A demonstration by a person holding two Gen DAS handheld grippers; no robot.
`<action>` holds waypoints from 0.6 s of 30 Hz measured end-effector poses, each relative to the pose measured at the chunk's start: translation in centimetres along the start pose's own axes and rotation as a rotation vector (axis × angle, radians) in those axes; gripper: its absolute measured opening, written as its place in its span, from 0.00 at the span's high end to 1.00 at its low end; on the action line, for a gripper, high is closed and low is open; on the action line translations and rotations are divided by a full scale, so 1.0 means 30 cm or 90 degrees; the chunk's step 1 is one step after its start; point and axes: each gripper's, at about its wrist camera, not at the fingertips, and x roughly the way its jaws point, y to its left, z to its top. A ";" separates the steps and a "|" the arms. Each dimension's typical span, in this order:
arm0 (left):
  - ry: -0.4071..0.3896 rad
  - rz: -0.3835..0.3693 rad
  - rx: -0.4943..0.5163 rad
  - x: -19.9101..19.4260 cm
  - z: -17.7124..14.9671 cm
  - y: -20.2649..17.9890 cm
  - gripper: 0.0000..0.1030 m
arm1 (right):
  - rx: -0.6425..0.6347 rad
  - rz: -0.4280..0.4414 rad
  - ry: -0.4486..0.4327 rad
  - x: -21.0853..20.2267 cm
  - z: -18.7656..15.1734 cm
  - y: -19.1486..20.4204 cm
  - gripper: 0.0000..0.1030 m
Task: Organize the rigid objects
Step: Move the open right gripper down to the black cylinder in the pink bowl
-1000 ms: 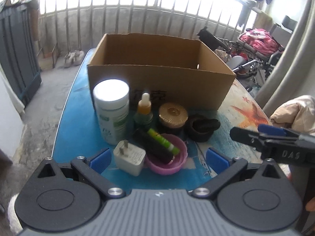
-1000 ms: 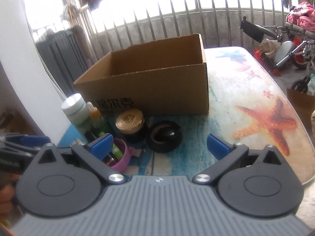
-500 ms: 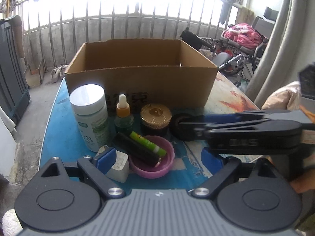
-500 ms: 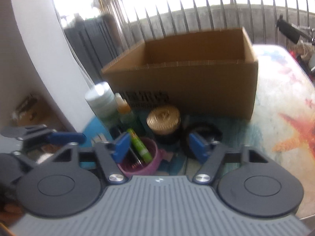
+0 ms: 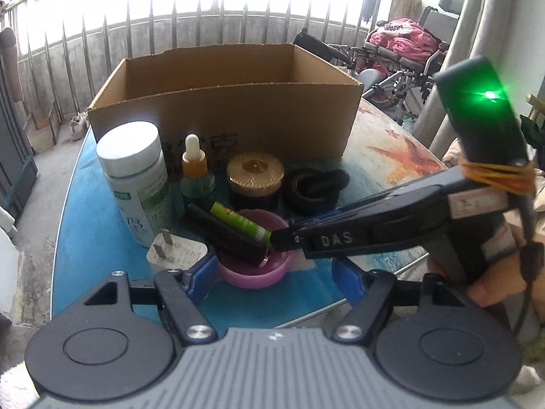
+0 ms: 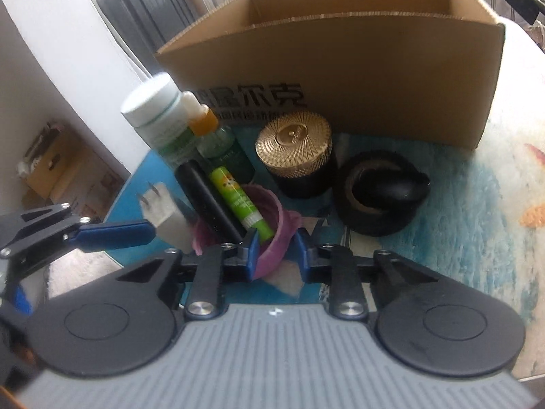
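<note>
While the left gripper [image 5: 276, 272] hangs wide open and empty just before the small pink plastic bowl [image 6: 272, 235], the right gripper [image 6: 275, 250], its jaws narrowed, straddles that bowl's near rim on the blue ocean-print table [image 6: 477, 204], beside the open cardboard box [image 6: 374, 68].

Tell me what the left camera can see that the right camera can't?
Only the left wrist view shows the pink blanket far off on a wheelchair, and a green light on the right gripper's body.

Only the right wrist view shows the right gripper's blue fingers straddling the pink bowl's rim, and the white wall.

Both show the cardboard box, the white bottle, the dropper bottle, the gold-lidded jar, the black tape roll, the green stick, the white plug and the left gripper.
</note>
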 end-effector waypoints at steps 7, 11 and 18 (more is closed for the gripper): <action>-0.013 -0.010 -0.010 -0.004 0.001 0.016 0.29 | -0.004 -0.035 0.014 0.004 0.004 0.001 0.91; -0.010 -0.025 -0.005 0.004 0.006 0.003 0.29 | 0.010 -0.050 0.014 -0.018 -0.004 -0.027 0.91; -0.015 -0.041 0.005 0.014 0.016 -0.027 0.29 | 0.044 -0.083 0.010 -0.099 -0.047 -0.105 0.91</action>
